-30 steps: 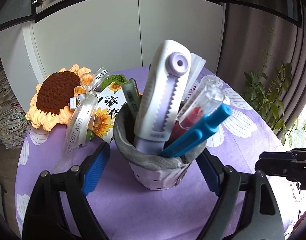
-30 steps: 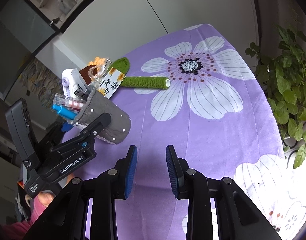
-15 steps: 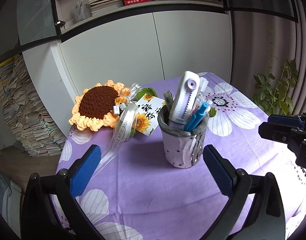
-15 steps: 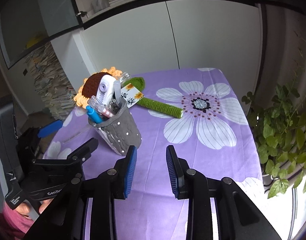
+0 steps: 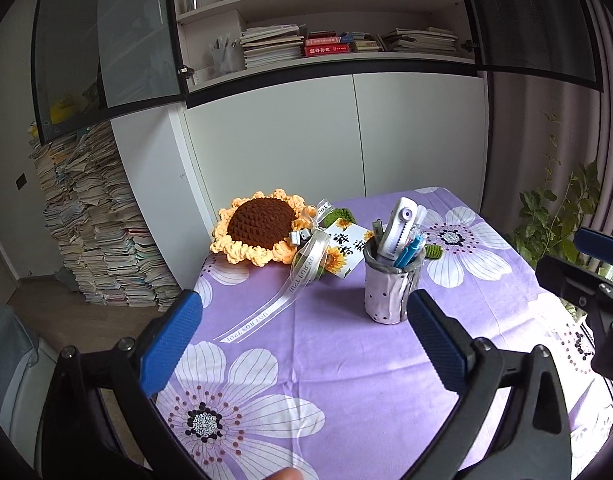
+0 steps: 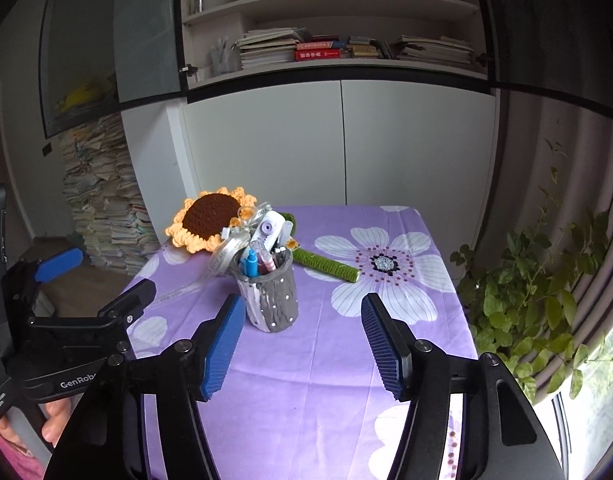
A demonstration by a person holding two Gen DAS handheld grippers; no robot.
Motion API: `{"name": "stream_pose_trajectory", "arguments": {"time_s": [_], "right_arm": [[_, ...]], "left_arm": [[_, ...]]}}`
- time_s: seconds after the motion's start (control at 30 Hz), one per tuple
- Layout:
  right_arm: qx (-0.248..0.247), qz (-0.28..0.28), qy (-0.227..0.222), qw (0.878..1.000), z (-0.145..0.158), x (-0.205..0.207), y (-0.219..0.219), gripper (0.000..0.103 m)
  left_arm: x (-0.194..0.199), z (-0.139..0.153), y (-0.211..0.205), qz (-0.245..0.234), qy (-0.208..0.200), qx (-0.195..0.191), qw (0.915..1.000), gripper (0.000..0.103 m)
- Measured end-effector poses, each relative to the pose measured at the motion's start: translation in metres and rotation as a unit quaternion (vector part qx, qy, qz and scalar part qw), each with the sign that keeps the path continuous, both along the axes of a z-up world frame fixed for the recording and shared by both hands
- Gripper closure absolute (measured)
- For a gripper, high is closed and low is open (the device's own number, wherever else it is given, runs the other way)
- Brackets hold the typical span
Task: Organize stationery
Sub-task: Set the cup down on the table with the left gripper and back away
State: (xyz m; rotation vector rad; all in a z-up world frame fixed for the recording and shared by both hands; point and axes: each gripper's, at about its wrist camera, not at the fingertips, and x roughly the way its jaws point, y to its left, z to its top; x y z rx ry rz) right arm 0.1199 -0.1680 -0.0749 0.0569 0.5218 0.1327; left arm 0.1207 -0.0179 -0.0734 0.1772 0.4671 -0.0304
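A grey dotted pen holder (image 5: 388, 294) (image 6: 271, 299) stands upright on the purple flowered tablecloth (image 5: 326, 360). It holds a white and lilac correction tape (image 5: 400, 226) (image 6: 268, 231), a blue pen (image 5: 408, 252) (image 6: 250, 265) and other pens. My left gripper (image 5: 306, 340) is open and empty, well back from the holder. My right gripper (image 6: 304, 346) is open and empty, also back from the holder. The left gripper also shows in the right wrist view (image 6: 78, 300).
A crochet sunflower (image 5: 262, 232) (image 6: 208, 228) with ribbon, a card (image 5: 346, 248) and a green stem (image 6: 330, 266) lies behind the holder. Cabinets (image 5: 346, 140) stand beyond the table's far edge. A plant (image 6: 538, 292) is on the right. Paper stacks (image 5: 98, 224) are on the left.
Both grippers pulled back and up from the pen holder, which now stands free and small in view. The right gripper's jaws opened wide. The left gripper stayed open.
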Motion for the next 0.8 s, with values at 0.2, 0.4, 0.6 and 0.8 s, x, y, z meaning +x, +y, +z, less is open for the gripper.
{"name": "stream_pose_trajectory", "arguments": {"time_s": [0.2, 0.4, 0.6, 0.8], "right_arm": [[-0.003, -0.004, -0.045, 0.999, 0.022, -0.052, 0.014, 0.029], [-0.001, -0.006, -0.066, 0.998, 0.040, -0.095, 0.024, 0.029], [-0.017, -0.004, -0.100, 0.995, 0.054, -0.131, 0.036, 0.029], [-0.021, -0.006, -0.139, 0.990, 0.063, -0.155, 0.039, 0.019]], "left_arm": [[-0.055, 0.018, 0.003, 0.006, -0.054, 0.008, 0.9985, 0.001], [-0.098, 0.035, 0.013, 0.007, -0.091, -0.018, 0.9956, 0.001], [-0.119, 0.047, 0.026, 0.011, -0.100, -0.049, 0.9937, 0.001], [-0.140, 0.055, 0.031, 0.017, -0.123, -0.055, 0.9907, 0.001]]}}
